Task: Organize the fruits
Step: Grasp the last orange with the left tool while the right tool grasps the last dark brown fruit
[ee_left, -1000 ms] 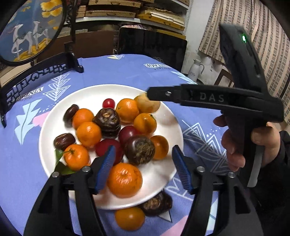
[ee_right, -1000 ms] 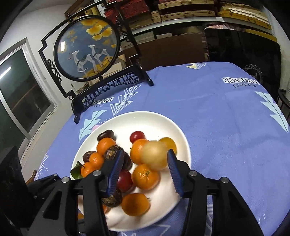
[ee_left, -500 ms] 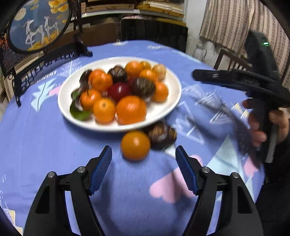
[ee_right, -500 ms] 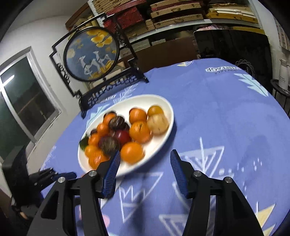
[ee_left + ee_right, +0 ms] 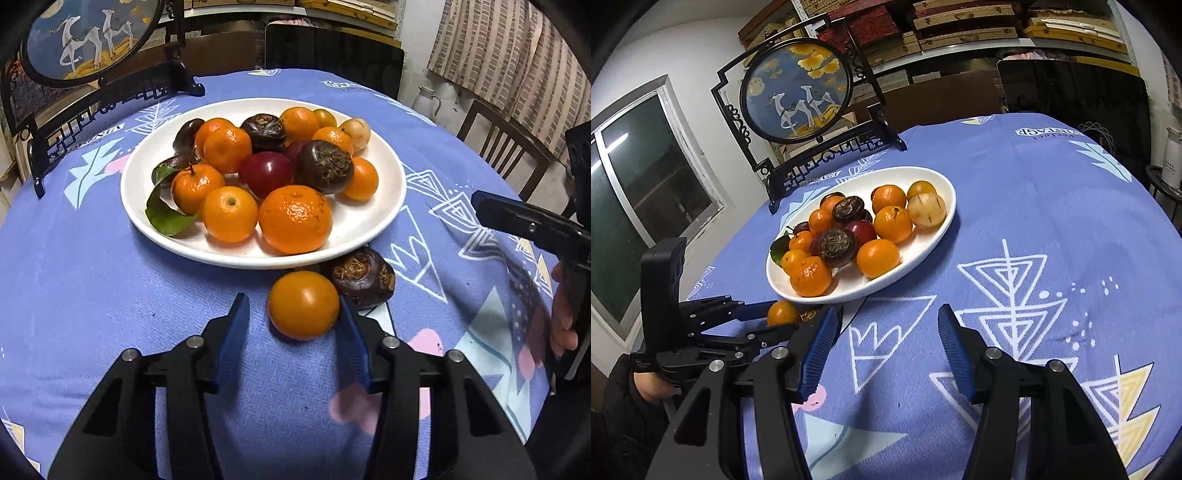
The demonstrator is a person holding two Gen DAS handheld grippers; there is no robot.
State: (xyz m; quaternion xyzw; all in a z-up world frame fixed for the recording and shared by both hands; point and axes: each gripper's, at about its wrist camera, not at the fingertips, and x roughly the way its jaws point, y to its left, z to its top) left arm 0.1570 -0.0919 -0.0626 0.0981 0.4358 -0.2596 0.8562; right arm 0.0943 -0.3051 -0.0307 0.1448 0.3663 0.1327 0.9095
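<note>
Close to the left camera, the left gripper (image 5: 293, 326) was held low over the blue cloth (image 5: 92, 288), and its blue pads (image 5: 236, 332) were spread apart. A loose orange (image 5: 303, 305) was seen on the cloth between the pad tips, and the right pad looked very near it, though a touch could not be told. Just behind and beside the orange, a dark fruit (image 5: 360, 277) was laid against the rim of the white plate (image 5: 384, 206). On the plate, oranges, dark fruits and a red fruit (image 5: 266, 173) were piled together, and a green leaf (image 5: 166, 218) was hung over its edge. Off to the side, the right gripper (image 5: 884, 350) was held over bare cloth, wide apart, with nothing in it. Far back, a round picture stand (image 5: 798, 88) was stood on the table.
</note>
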